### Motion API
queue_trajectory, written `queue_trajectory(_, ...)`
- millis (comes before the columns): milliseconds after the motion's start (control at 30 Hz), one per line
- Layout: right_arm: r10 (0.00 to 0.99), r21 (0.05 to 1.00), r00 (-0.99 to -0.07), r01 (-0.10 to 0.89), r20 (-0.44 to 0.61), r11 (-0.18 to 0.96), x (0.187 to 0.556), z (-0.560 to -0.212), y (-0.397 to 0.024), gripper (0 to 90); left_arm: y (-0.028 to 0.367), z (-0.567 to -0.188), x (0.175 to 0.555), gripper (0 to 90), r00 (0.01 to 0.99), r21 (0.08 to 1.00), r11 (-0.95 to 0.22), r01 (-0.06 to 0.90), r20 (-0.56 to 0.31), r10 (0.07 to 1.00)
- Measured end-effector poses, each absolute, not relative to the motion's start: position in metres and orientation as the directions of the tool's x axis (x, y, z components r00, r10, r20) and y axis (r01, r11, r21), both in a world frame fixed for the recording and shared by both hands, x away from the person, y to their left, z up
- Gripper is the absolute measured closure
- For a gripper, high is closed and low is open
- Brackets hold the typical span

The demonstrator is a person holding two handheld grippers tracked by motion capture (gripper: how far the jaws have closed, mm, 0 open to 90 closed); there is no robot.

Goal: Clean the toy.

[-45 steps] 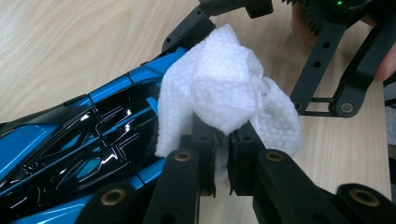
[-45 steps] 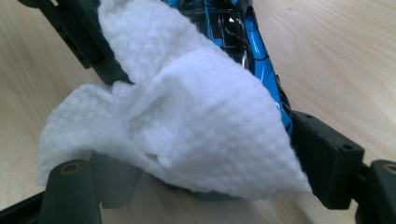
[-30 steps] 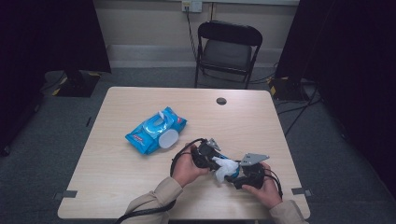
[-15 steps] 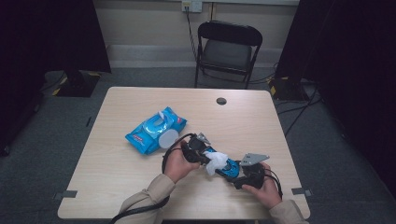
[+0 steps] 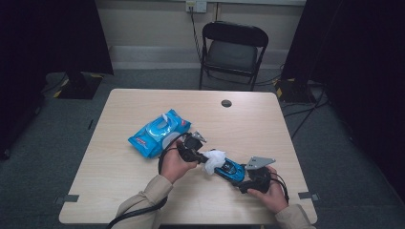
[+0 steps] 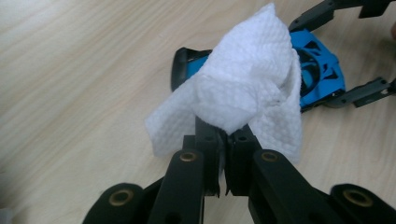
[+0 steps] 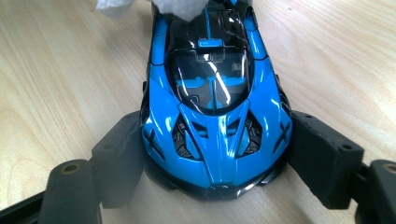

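Left gripper (image 6: 227, 154) pinching crumpled white wet wipe (image 6: 243, 88), swept toward tail of glossy blue toy car (image 7: 215, 107); right gripper (image 7: 215, 154) clamps car sides. Wiping underway.

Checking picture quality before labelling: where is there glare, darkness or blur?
Right gripper view: white glare streaks on the blue toy car roof and windscreen. High view: dark room edges, table evenly lit. Left gripper view: white wipe sharp, the near jaws soft.
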State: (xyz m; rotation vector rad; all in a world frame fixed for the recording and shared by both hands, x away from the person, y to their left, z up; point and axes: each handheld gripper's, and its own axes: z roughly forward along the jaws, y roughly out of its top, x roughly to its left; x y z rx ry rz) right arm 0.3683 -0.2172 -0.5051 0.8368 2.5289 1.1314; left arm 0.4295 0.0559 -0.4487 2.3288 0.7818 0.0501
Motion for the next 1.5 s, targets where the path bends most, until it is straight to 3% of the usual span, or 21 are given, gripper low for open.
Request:
queue_trajectory(167,0.594,0.744,-0.805,0.402,0.009,0.534,0.368,-0.505,-0.217,23.6,0.058,-0.451,0.428,80.5,0.821,0.62,-0.582,0.526,-0.192,0.537)
queue_trajectory(333,0.594,0.744,-0.805,0.402,0.009,0.534,0.368,-0.505,-0.217,23.6,0.055,-0.448,0.426,63.5,0.828,0.664,-0.548,0.508,-0.202,0.523)
queue_trajectory(400,0.594,0.744,-0.805,0.402,0.008,0.534,0.368,-0.505,-0.217,23.6,0.053,-0.444,0.425,62.2,0.836,0.677,-0.539,0.501,-0.219,0.503)
queue_trajectory(500,0.594,0.744,-0.805,0.402,0.009,0.534,0.368,-0.505,-0.217,23.6,0.049,-0.441,0.425,52.7,0.841,0.707,-0.514,0.486,-0.217,0.496)
queue_trajectory(633,0.594,0.744,-0.805,0.402,0.009,0.534,0.368,-0.505,-0.217,23.6,0.038,-0.444,0.425,51.8,0.859,0.717,-0.524,0.46,-0.21,0.466)
queue_trajectory(767,0.593,0.744,-0.805,0.402,0.009,0.534,0.368,-0.505,-0.217,23.6,0.026,-0.453,0.425,58.3,0.873,0.707,-0.555,0.439,-0.191,0.448)
queue_trajectory(1067,0.594,0.744,-0.805,0.402,0.008,0.534,0.368,-0.505,-0.217,23.6,0.015,-0.459,0.425,83.7,0.873,0.663,-0.608,0.437,-0.149,0.465)
queue_trajectory(1500,0.594,0.744,-0.805,0.402,0.009,0.534,0.368,-0.505,-0.217,23.6,0.037,-0.448,0.43,85.8,0.835,0.633,-0.598,0.491,-0.146,0.53)
